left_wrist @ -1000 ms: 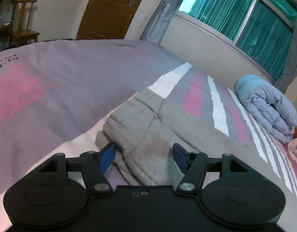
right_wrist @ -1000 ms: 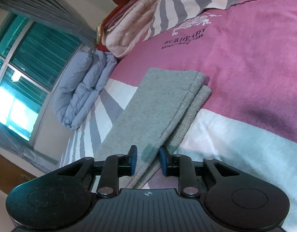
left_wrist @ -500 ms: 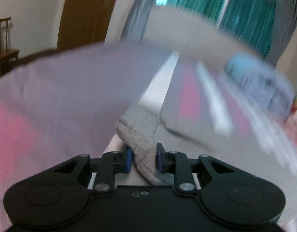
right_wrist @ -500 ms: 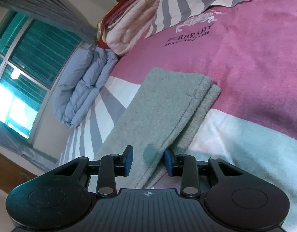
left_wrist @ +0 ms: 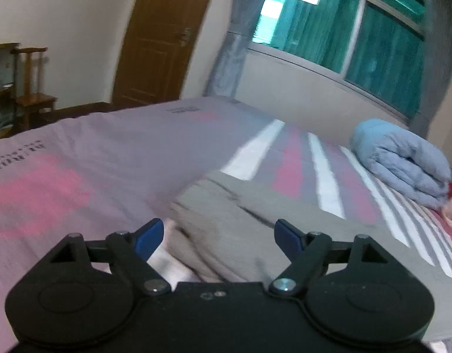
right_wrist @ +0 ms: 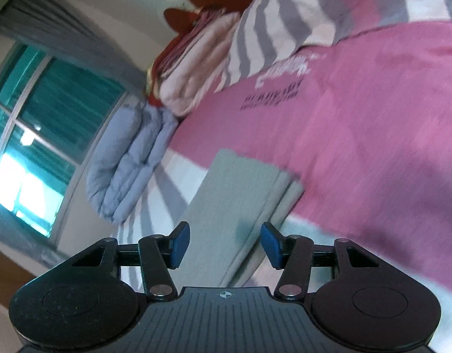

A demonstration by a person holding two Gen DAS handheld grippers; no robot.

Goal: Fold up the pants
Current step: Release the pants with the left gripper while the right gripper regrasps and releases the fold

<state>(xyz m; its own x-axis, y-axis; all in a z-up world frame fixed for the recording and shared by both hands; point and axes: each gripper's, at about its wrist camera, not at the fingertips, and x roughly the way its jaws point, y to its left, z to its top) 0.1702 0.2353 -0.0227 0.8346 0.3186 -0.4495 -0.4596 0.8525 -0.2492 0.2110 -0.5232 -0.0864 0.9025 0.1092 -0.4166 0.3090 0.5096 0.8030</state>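
Note:
Grey pants [left_wrist: 231, 214] lie folded lengthwise on the bed. In the left wrist view their waist end sits just ahead of my left gripper [left_wrist: 218, 235], which is open and holds nothing. In the right wrist view the leg end of the pants [right_wrist: 237, 206] runs forward between the blue pads of my right gripper [right_wrist: 224, 242]. That gripper is open and hovers a little above the cloth.
The bed has a pink, grey and white striped cover [left_wrist: 78, 161]. A rolled blue duvet [left_wrist: 402, 161] lies by the window side and also shows in the right wrist view [right_wrist: 128, 161]. Folded pink bedding [right_wrist: 196, 67] and a striped pillow [right_wrist: 314, 20] lie at the head. A wooden chair [left_wrist: 31, 94] stands beyond the bed.
My left gripper closed on the waist end half a second ago and has now let go and opened wide. My right gripper has opened wider and lifted off the leg end.

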